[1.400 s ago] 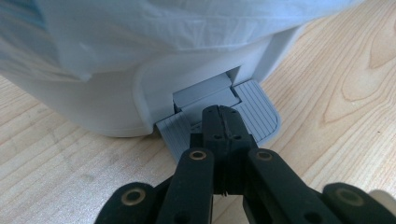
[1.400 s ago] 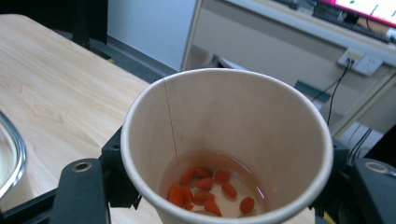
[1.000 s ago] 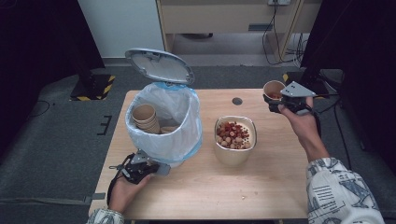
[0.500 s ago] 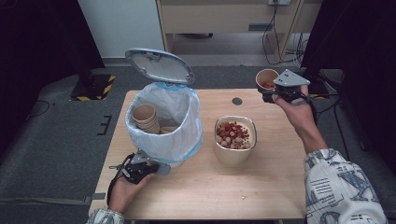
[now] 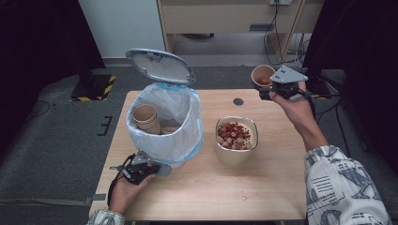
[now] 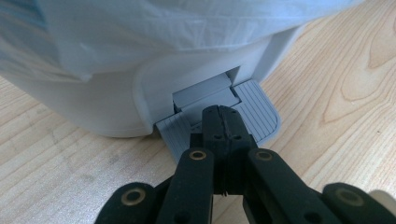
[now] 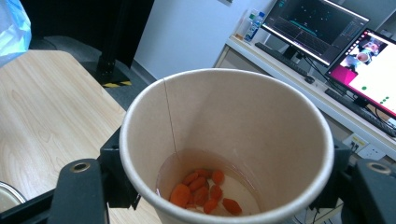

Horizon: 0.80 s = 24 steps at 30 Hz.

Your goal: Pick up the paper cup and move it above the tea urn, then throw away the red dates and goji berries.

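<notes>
A white pedal bin (image 5: 164,140) lined with a pale blue bag stands on the table's left half, its grey lid (image 5: 161,65) tipped up. Stacked paper cups (image 5: 146,118) lie inside. My left gripper (image 5: 157,169) is shut, and its joined tips (image 6: 223,121) rest on the bin's grey pedal (image 6: 257,109). My right gripper (image 5: 264,89) is shut on a paper cup (image 5: 262,75) and holds it upright in the air over the table's far right corner. In the right gripper view the cup (image 7: 224,107) has orange pieces (image 7: 205,191) at its bottom.
A cream bowl (image 5: 232,157) of red and pale bits sits mid-table, between the bin and the right arm. A dark round hole (image 5: 238,101) marks the table's far edge. Monitors (image 7: 317,28) on a desk stand beyond the table.
My right hand has lifted the paper cup higher and carried it slightly left and away. The left gripper has stayed on the pedal, and the lid is still up.
</notes>
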Available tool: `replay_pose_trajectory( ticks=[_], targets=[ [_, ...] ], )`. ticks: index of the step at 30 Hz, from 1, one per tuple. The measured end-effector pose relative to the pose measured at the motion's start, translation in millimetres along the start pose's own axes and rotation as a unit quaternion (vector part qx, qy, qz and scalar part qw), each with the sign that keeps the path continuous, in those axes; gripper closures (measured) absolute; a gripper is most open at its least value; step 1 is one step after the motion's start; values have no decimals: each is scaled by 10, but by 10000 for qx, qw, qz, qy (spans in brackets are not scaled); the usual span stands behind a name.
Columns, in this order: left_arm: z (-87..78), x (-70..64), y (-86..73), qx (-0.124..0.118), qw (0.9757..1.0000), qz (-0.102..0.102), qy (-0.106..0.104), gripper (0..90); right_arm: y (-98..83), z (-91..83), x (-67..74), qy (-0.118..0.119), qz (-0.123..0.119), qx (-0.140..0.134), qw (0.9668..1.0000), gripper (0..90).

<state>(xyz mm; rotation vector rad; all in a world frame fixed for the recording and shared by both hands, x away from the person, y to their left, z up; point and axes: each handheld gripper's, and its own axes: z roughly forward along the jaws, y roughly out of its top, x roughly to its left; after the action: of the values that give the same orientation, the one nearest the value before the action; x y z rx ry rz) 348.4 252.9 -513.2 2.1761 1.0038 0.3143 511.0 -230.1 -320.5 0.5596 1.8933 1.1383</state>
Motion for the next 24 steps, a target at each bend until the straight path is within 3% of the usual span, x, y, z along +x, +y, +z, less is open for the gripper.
replay_pose_trajectory(
  ticks=[10, 24],
  targets=[
    [0, 0, 0, 1, 10000, 5, 0, 900, 46, -14, -8, 97, -173, -86, 9998, 293],
    [0, 0, 2, 7, 10000, 15, 4, 900, 110, -8, 100, 295, -375, -219, 9986, 291]
  ],
)
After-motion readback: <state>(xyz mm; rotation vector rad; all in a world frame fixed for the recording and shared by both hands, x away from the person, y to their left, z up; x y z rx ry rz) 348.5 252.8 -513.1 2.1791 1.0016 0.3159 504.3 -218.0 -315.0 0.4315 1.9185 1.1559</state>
